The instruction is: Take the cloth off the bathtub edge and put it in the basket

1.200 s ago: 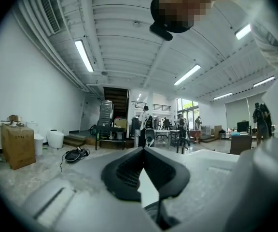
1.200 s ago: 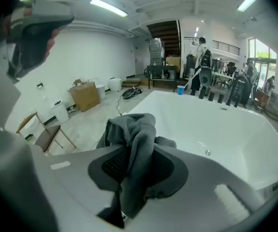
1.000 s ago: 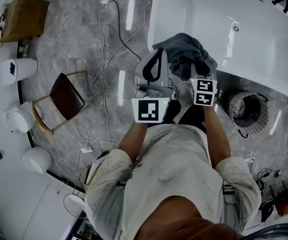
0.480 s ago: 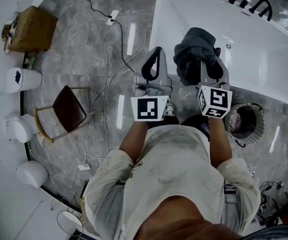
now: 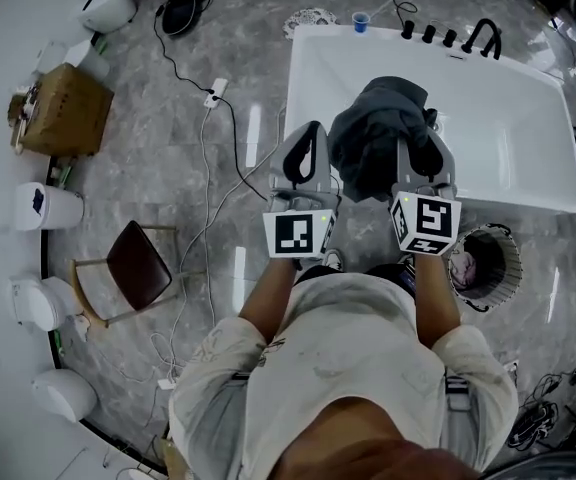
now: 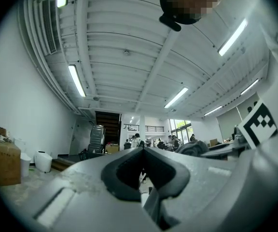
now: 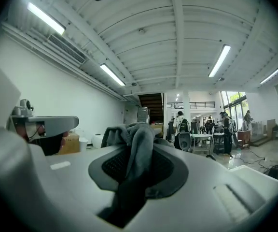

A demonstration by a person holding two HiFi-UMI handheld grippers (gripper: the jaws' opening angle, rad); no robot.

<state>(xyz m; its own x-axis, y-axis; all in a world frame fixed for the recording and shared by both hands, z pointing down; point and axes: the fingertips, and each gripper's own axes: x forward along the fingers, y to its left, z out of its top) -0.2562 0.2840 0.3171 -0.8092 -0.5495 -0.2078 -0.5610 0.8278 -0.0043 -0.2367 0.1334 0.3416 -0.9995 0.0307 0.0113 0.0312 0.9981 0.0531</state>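
Forearms: both bare forearms (image 5: 268, 303) reach forward from a pale shirt, one gripper in each hand.
Left gripper (image 5: 308, 146): its own view shows the dark pads meeting tip to tip with nothing between them. It is empty and held just left of the cloth.
Right gripper (image 5: 420, 154): the jaws stand narrow, clamped on a fold of the cloth. In its own view grey fabric runs up between the pads and spills over the tips.
Cloth (image 5: 376, 140): a dark grey bundle, bunched and draped over the right gripper's jaws. In the head view it lies in front of the tub's near half, between the two grippers – whether any part touches the rim cannot be told.
Basket (image 5: 490, 236): round, standing on the floor just right of the right gripper and close to the tub's near edge. Something pale lies inside it, and the cloth is not in it.
Bathtub (image 5: 528, 173): white, with black taps (image 5: 483, 36) on the far rim and a blue cup (image 5: 360, 21) at its far left corner.
Floor (image 5: 168, 158): grey marble with white cables (image 5: 208, 148) – a brown chair (image 5: 133, 268) and a cardboard box (image 5: 63, 113) well off to the left.
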